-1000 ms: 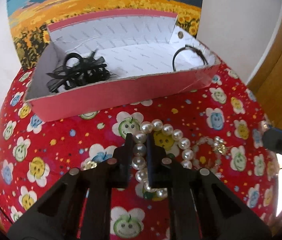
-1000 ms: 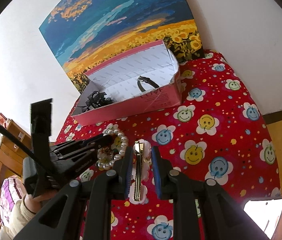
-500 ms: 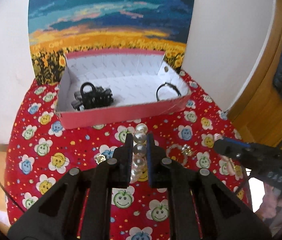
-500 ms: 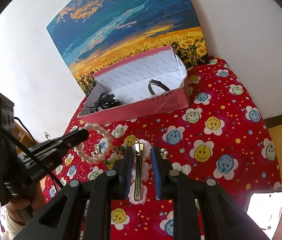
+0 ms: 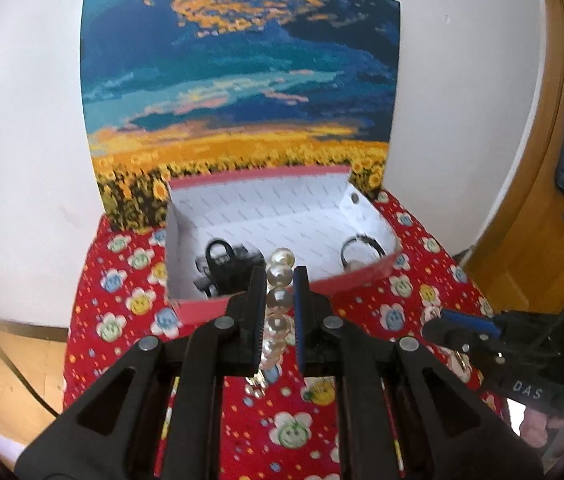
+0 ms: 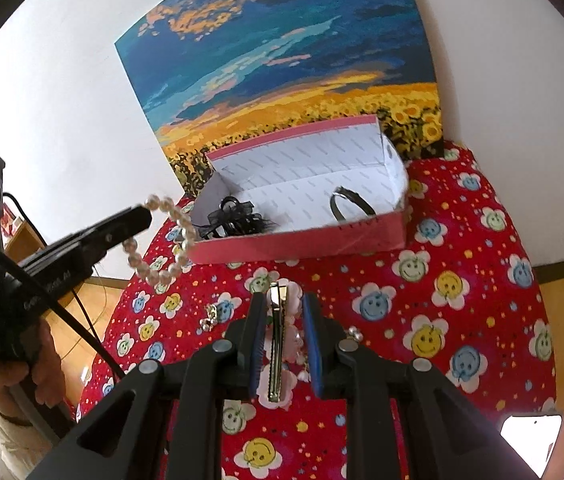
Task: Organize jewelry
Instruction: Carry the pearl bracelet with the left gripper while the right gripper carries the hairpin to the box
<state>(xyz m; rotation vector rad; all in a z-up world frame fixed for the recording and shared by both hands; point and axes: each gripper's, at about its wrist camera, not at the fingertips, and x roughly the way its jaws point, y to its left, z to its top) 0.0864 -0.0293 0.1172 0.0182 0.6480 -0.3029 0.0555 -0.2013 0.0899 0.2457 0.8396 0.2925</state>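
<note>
left gripper [image 5: 277, 298] grips pearl bracelet [image 6: 169, 240] aloft, short of pink box [image 6: 302, 246] holding two items; right gripper [image 6: 282, 344] fingers open around hair clip [image 6: 275, 344] on counter [image 6: 462, 320].

white pearl bracelet [image 5: 278, 300], pink box [image 6: 302, 246], red smiley-flower tablecloth [image 6: 462, 320]

White letters reading "DAS" are showing on the black body of the right gripper [image 5: 458, 330].
</note>
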